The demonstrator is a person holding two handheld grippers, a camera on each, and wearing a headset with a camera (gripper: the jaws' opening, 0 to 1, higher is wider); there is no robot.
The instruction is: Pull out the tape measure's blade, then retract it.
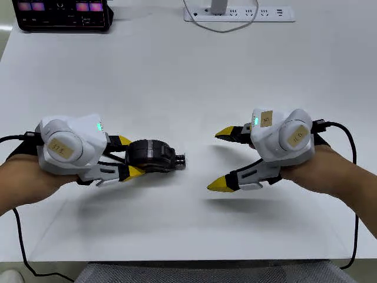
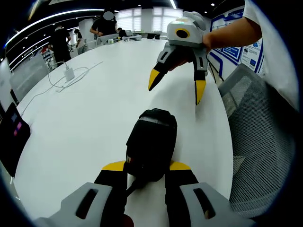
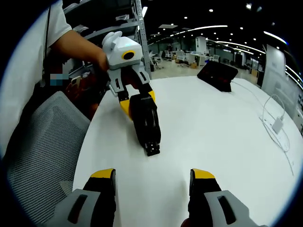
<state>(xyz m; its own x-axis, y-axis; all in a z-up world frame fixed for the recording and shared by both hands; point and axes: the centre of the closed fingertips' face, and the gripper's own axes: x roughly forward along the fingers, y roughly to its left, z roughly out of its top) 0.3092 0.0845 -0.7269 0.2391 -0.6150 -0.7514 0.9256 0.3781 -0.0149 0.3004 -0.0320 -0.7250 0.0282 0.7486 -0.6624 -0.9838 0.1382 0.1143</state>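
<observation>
Matt plastic tape measure point(image 1: 152, 155), smooth table point(image 1: 177, 76)

My left gripper point(image 1: 129, 156) hides the rear of the tape measure point(image 1: 154, 155), and its blade tip is too small to tell. The tablet point(image 1: 62, 16) and power strip point(image 1: 241, 13) at the far edge of the tabletop point(image 1: 194, 76) are cut off.

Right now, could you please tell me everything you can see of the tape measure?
The tape measure is a black, rounded, plastic-looking case resting on the white table, clamped at its rear between the yellow-tipped fingers of the left gripper. Its end hook sits at the case mouth, pointing toward the right gripper.
</observation>
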